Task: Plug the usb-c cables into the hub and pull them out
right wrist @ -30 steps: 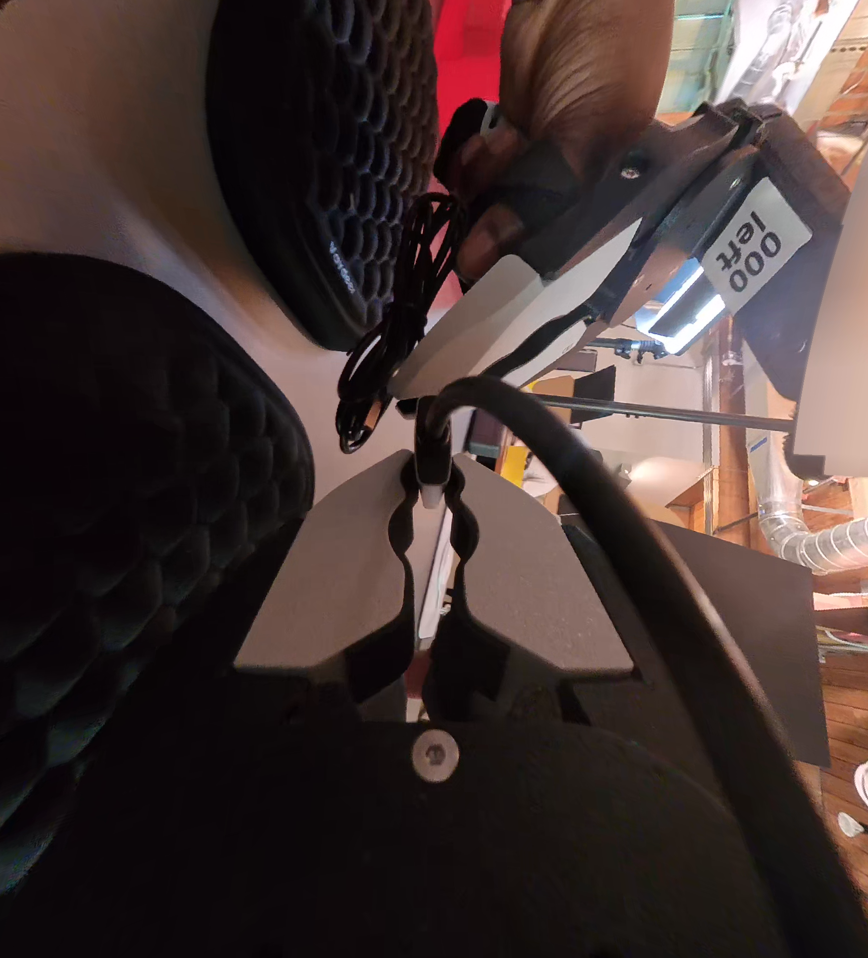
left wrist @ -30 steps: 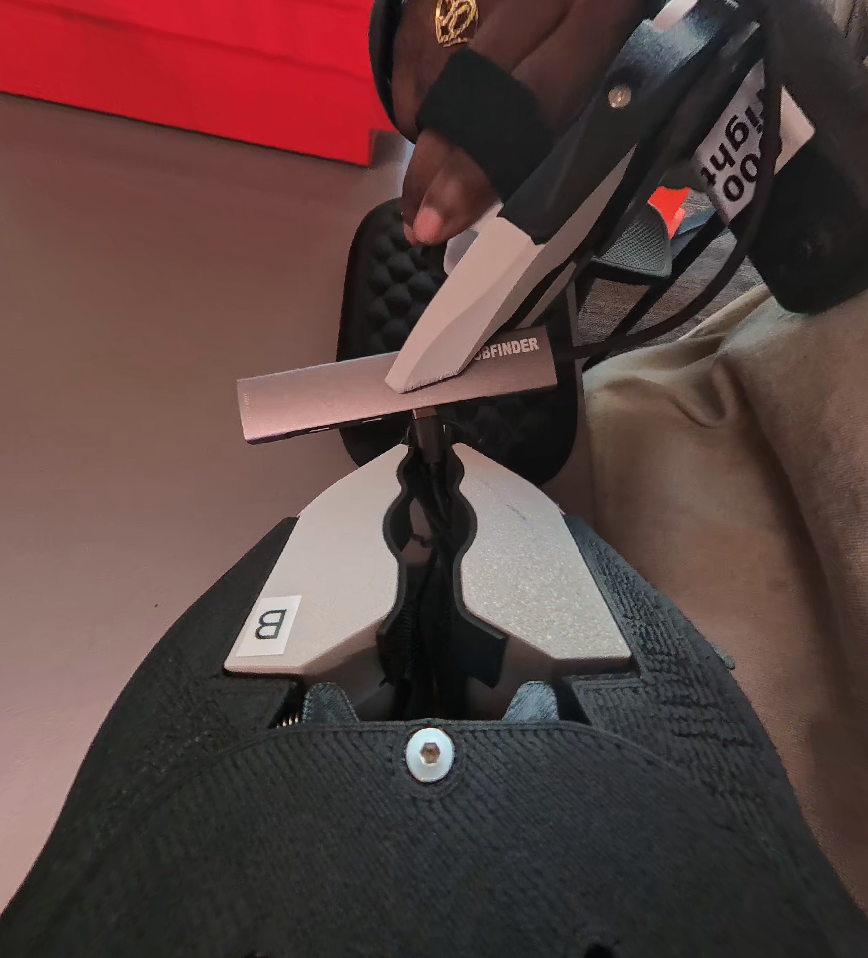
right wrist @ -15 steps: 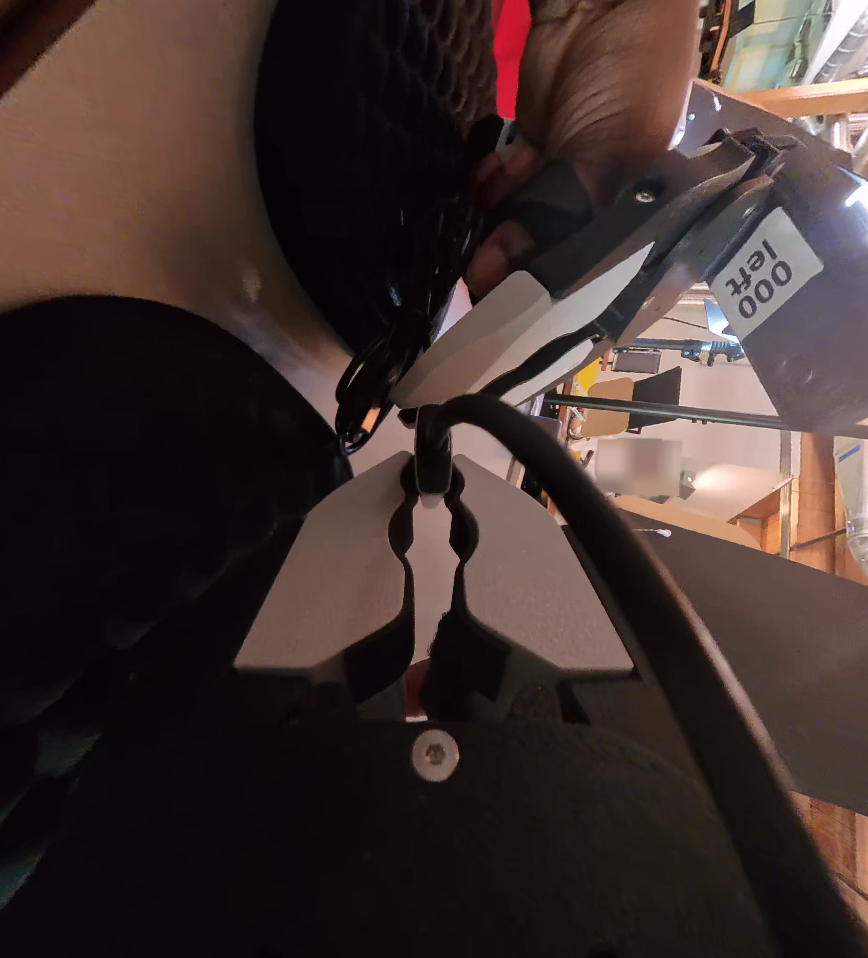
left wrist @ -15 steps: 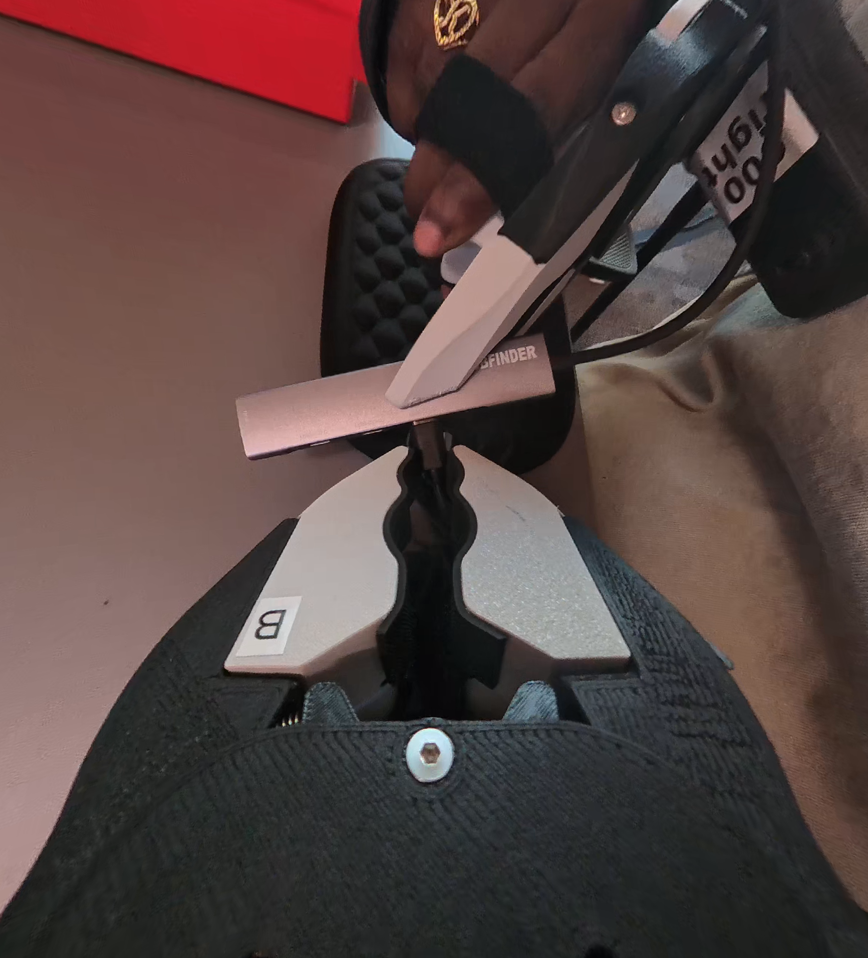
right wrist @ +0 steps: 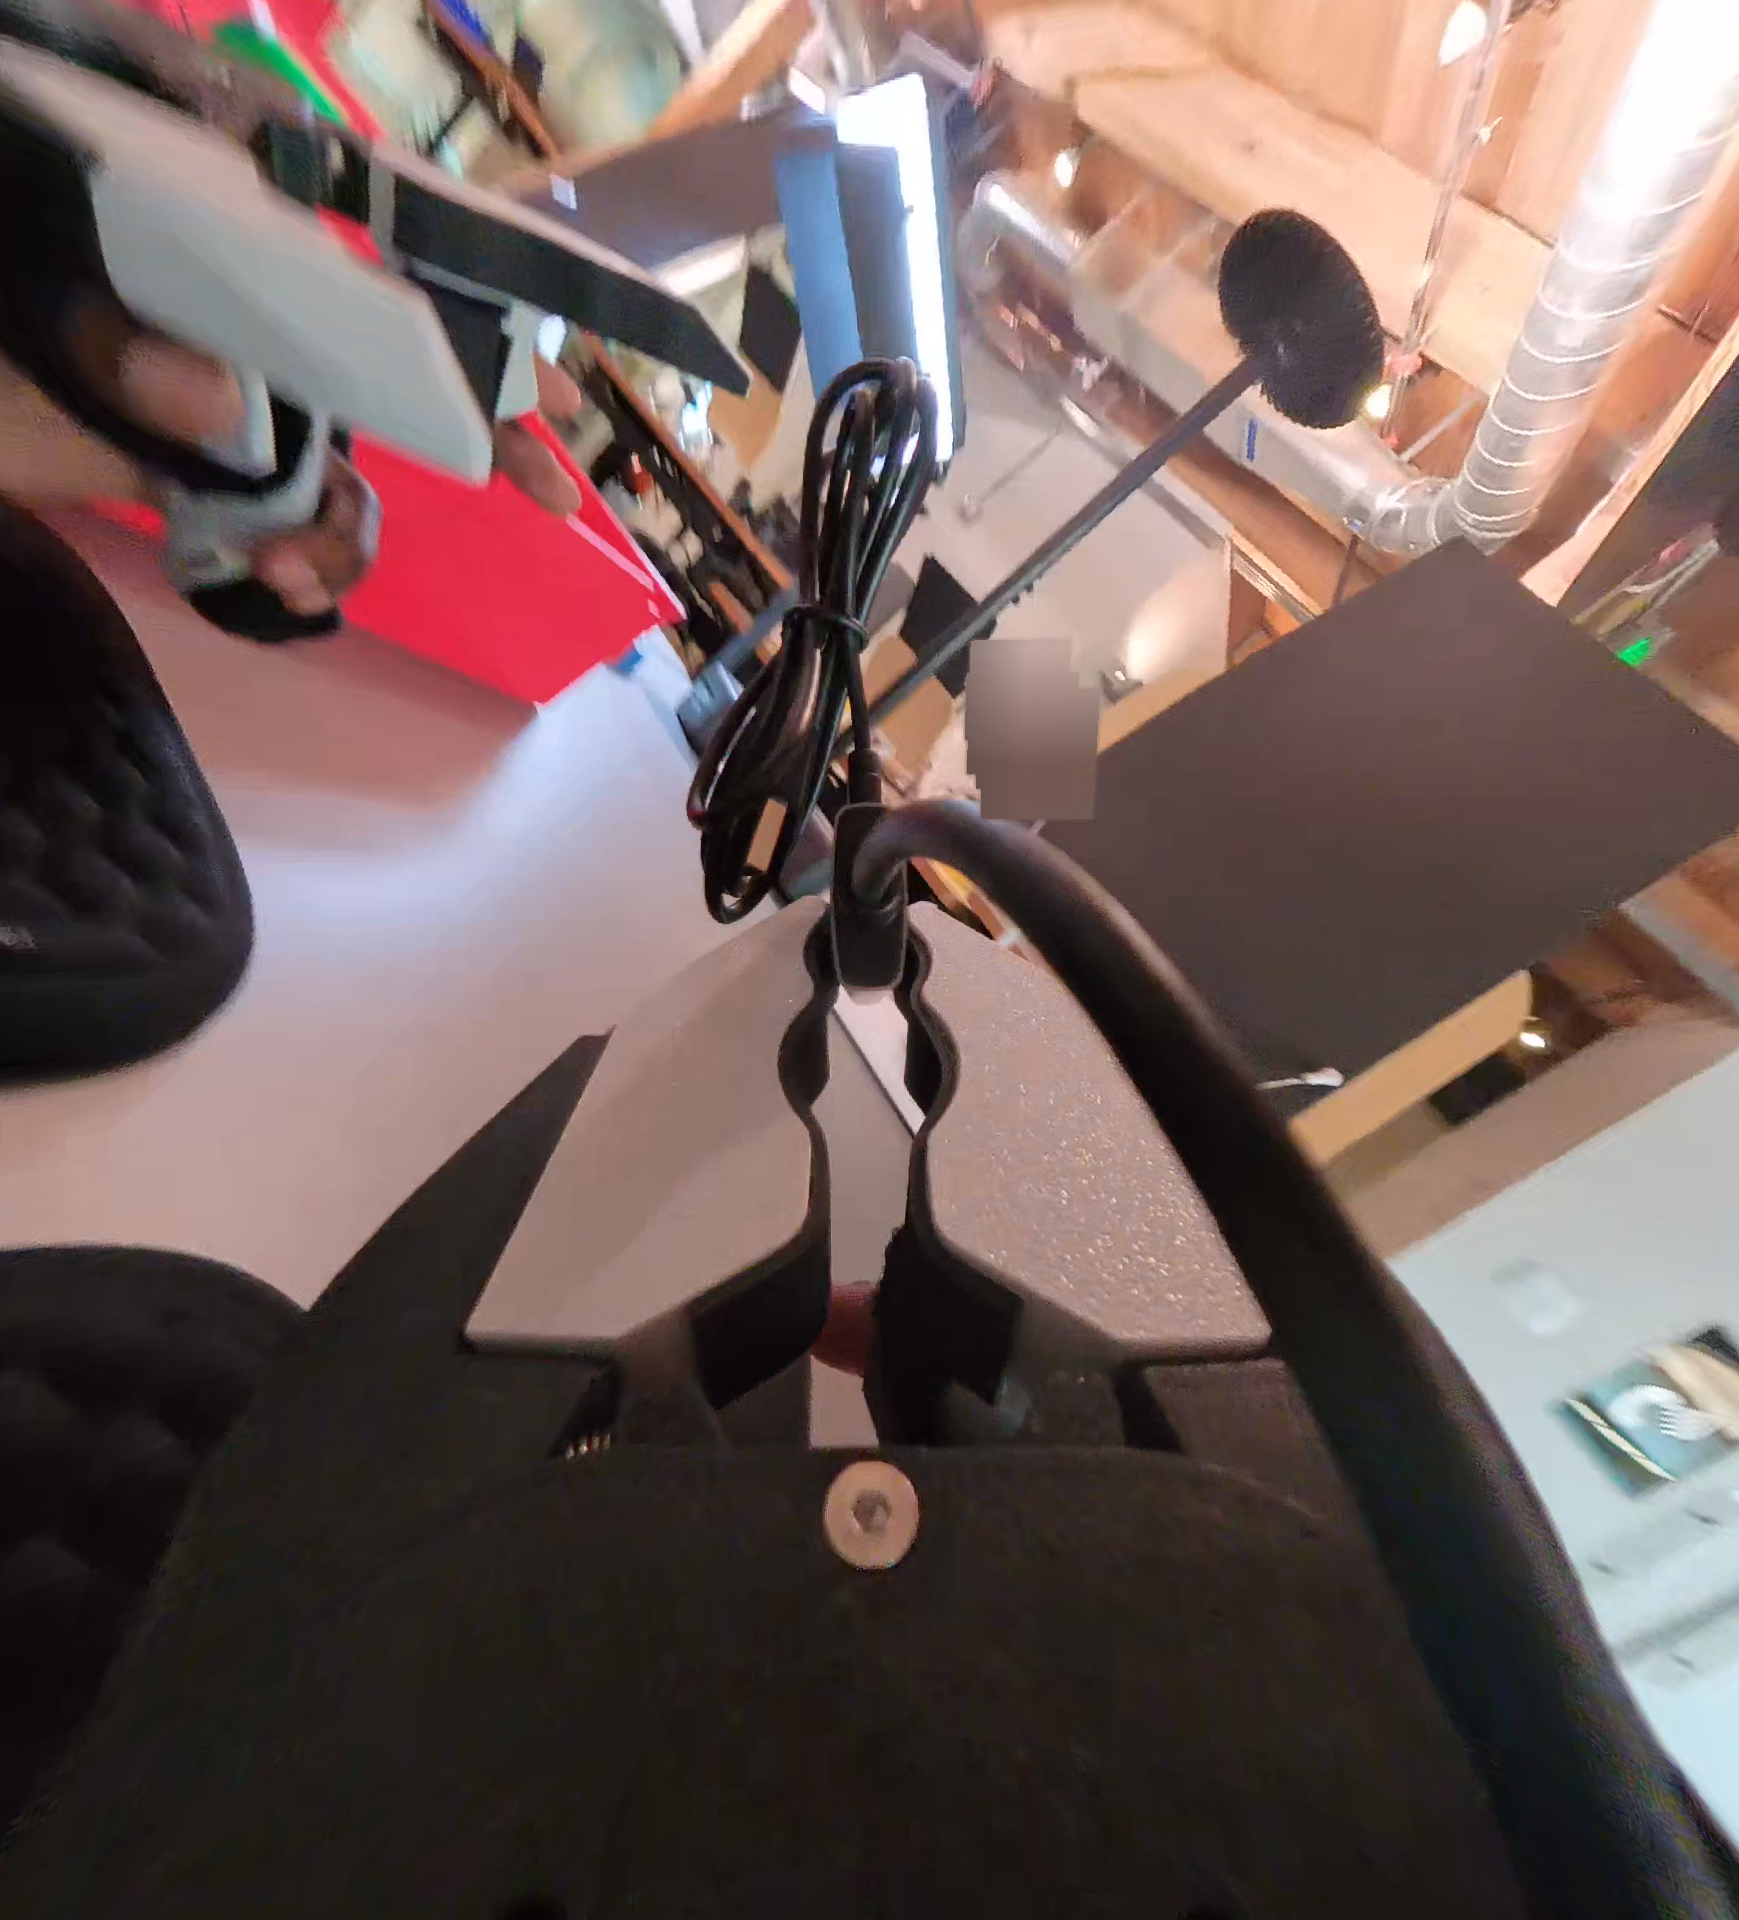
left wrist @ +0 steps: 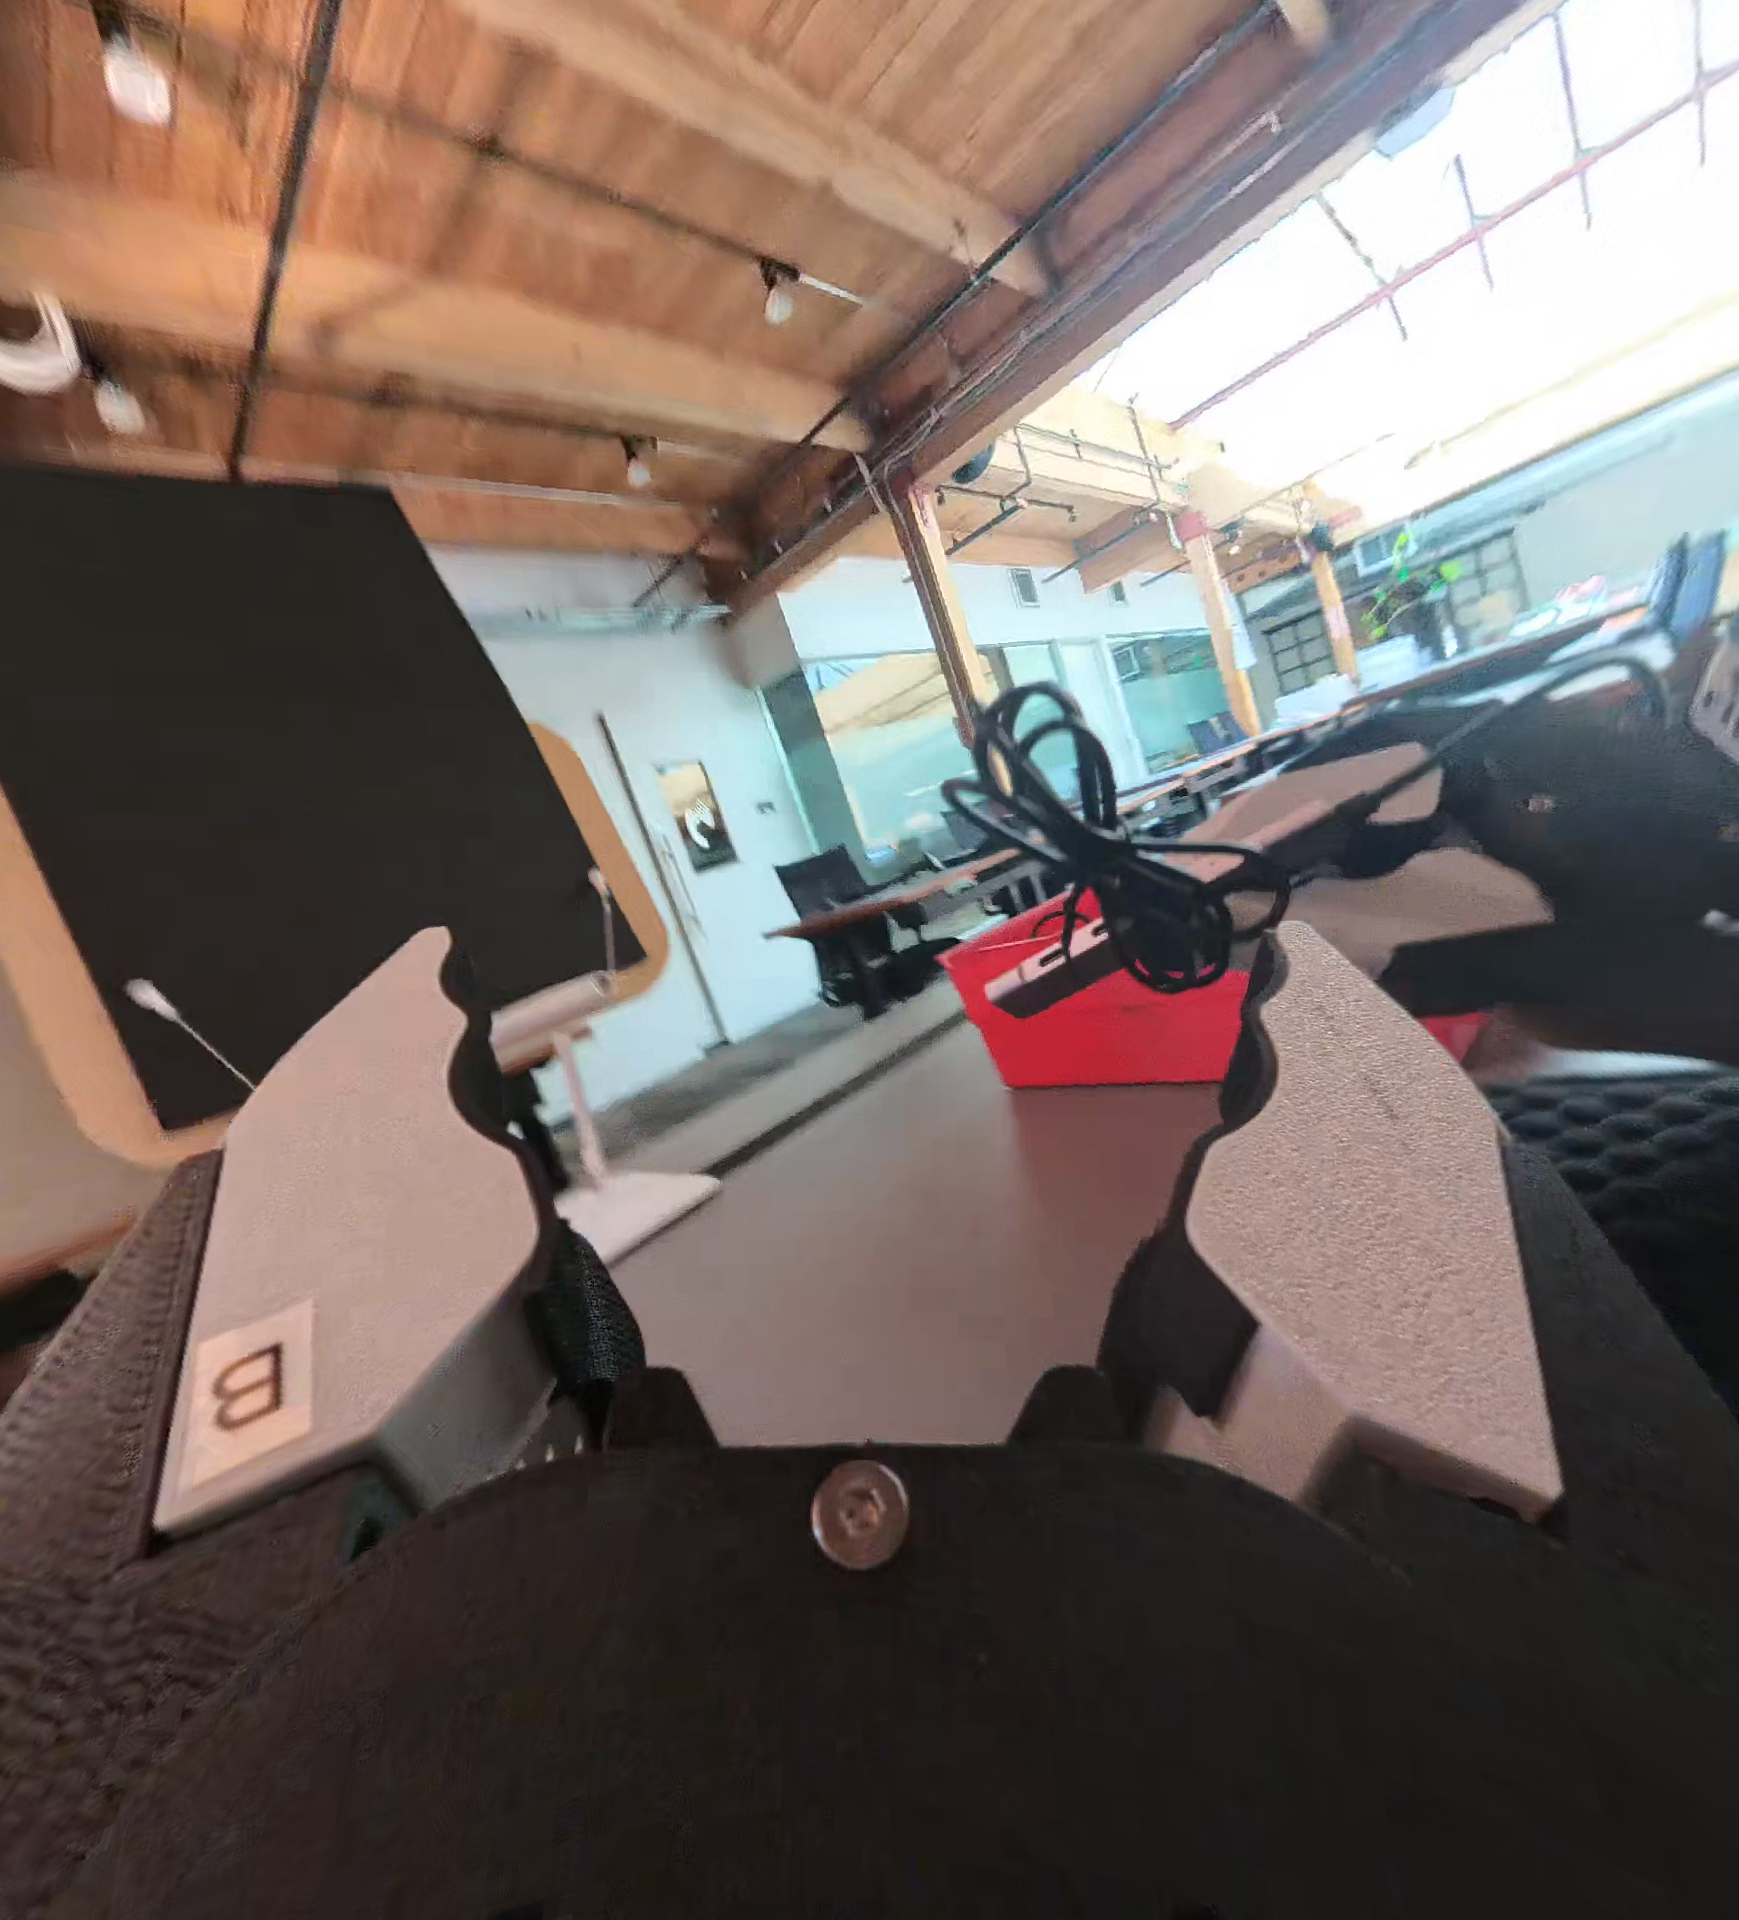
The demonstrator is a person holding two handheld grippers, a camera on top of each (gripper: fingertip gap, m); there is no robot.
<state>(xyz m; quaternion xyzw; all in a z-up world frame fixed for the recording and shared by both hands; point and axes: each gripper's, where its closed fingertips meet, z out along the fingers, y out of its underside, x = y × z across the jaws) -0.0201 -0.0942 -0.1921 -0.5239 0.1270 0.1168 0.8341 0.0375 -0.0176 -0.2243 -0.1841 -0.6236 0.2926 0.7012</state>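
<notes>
My left gripper [left wrist: 865, 935] is wide open and empty, pointing level across the dark table [left wrist: 896, 1195]. My right gripper [right wrist: 865, 935] is shut on the grey hub [right wrist: 877, 1023], which I see edge-on between its fingers. The hub's thick black lead [right wrist: 1208, 1039] curves off to the right. A thin black usb-c cable, tied in a bundle [right wrist: 823, 644], sticks out from the hub's far side and hangs free. In the left wrist view the bundle [left wrist: 1093, 842] shows ahead to the right, at the right gripper [left wrist: 1364, 862]. The left gripper [right wrist: 595, 405] shows at upper left in the right wrist view, apart from the cable.
A red bin [left wrist: 1104, 1039] stands on the table beyond the bundle. A black quilted case [left wrist: 1623, 1143] lies to the right, with another [right wrist: 44, 831] in the right wrist view. A black board [left wrist: 252, 748] stands at the left. A white-based stand [left wrist: 626, 1205] sits near the table edge.
My left gripper has let go of the cable plug, opened wide and swung away from the hub. The cable stays in the hub, which my right gripper still holds.
</notes>
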